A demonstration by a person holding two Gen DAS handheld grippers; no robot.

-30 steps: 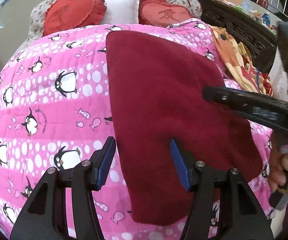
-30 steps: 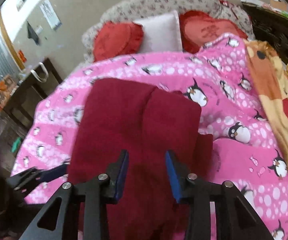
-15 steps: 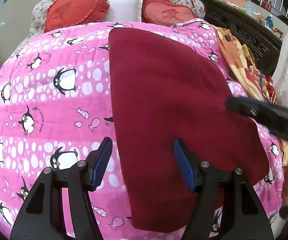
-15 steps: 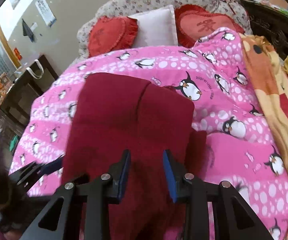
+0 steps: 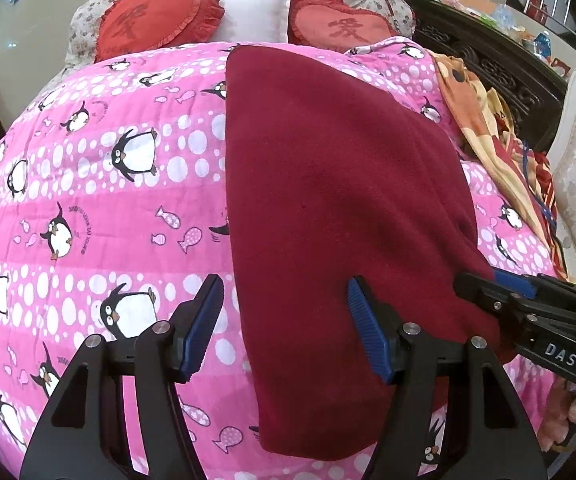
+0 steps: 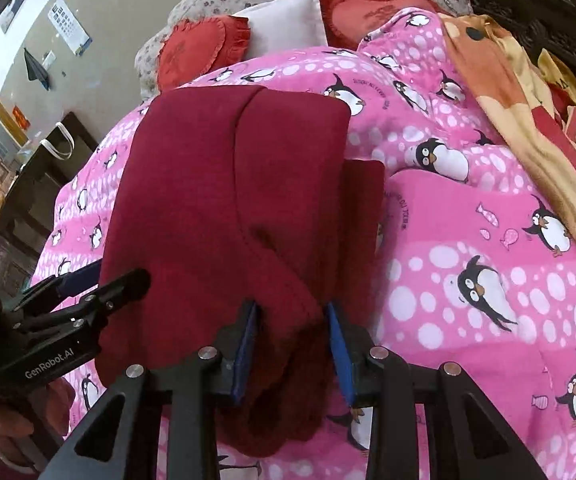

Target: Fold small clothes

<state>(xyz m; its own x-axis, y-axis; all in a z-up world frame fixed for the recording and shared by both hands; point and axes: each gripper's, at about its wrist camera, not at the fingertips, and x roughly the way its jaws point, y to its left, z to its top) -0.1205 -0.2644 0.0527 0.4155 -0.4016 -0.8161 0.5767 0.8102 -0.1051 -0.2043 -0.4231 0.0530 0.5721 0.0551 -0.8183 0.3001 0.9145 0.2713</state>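
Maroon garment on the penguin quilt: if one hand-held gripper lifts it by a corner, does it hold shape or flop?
Probably flops: the maroon garment lies limp, following the penguin quilt. Its folded layers look loose, so they would likely fall open. The fuzzy knit seems grippy, unlikely to slip from the pads.

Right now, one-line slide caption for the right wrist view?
Right gripper pinches a bunched fold of the dark red garment on the pink penguin quilt.

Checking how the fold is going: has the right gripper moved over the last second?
Yes. In the left wrist view the right gripper slid down and right across the maroon garment to its lower right edge.
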